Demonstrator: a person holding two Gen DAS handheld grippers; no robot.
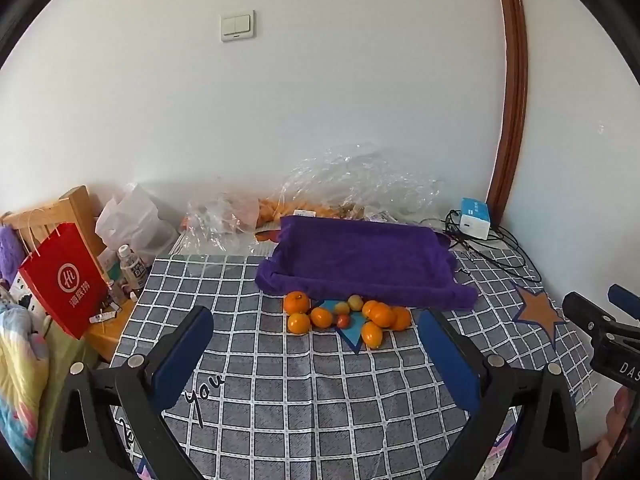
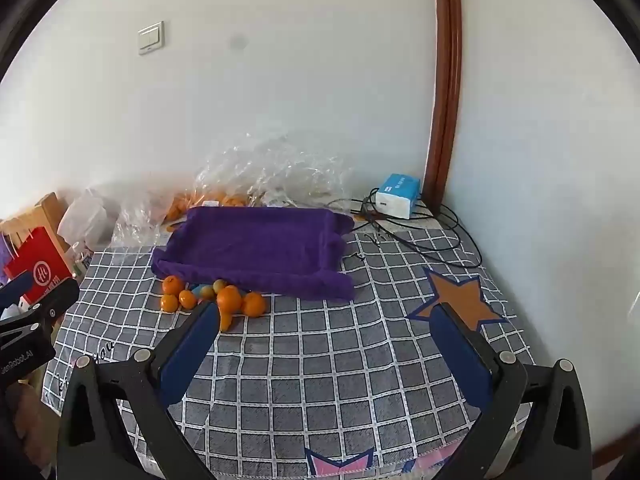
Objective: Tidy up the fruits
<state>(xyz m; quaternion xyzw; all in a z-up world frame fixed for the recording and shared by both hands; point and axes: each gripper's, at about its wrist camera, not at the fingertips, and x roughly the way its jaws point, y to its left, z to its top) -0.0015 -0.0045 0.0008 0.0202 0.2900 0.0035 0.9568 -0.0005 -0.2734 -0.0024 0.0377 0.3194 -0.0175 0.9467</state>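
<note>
Both grippers, left gripper (image 1: 316, 332) and right gripper (image 2: 324, 328), hover over the checked tablecloth (image 1: 320, 400) on the bench with jaws spread wide and nothing between them. Further away, the oranges (image 1: 348, 316) lie in one group, touching the near edge of the purple towel (image 1: 364, 260).

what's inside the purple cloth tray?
Nothing visible: the purple cloth tray shows only bare fabric on its floor. All the loose fruit sits on the checked tablecloth outside its front edge. The raised front rim hides a strip just behind it.
</note>
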